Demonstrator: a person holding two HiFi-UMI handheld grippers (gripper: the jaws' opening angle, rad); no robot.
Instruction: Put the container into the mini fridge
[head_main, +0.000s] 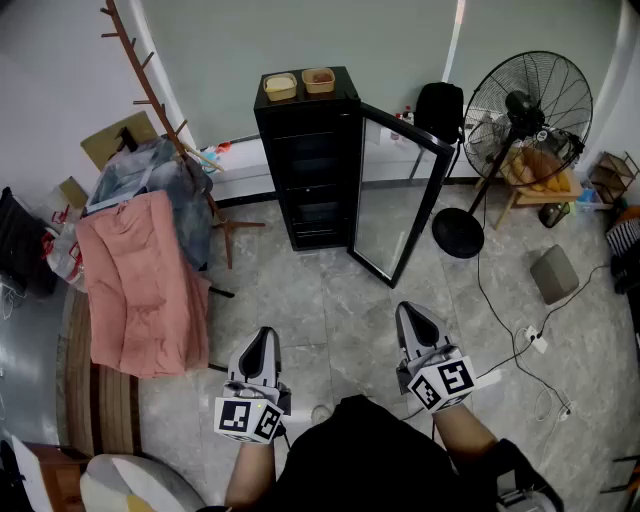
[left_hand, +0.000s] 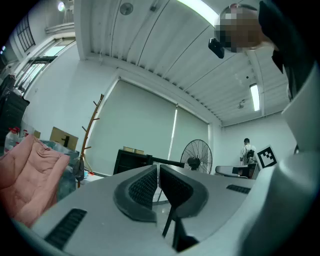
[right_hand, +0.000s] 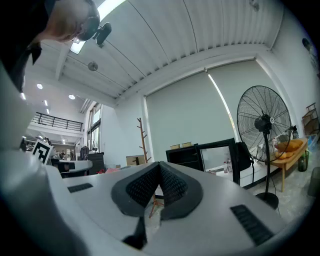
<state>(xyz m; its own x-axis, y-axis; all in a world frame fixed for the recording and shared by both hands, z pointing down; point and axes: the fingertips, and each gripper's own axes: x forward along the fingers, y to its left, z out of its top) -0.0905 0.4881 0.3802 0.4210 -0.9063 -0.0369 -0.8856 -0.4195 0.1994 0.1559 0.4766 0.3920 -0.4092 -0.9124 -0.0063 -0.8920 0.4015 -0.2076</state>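
Two grey handheld grippers: one left gripper (head_main: 262, 338) and one right gripper (head_main: 412, 314)

One tall black mini fridge (head_main: 305, 170), with one glass door (head_main: 395, 200)

Two shallow square containers on the fridge top: one pale yellow container (head_main: 280, 86) and one container with brown contents (head_main: 318, 79)

One black pedestal fan (head_main: 528, 105) with a round wire cage

One wooden coat rack (head_main: 150, 90) with pegs

One pink quilted cloth (head_main: 140, 280)

One brown cardboard box (head_main: 118, 138)

One black backpack (head_main: 440, 108)

One grey block (head_main: 555, 272) on the floor

One white power strip (head_main: 537, 342)

One person in white clothes (left_hand: 246, 150) in the distance of the left gripper view
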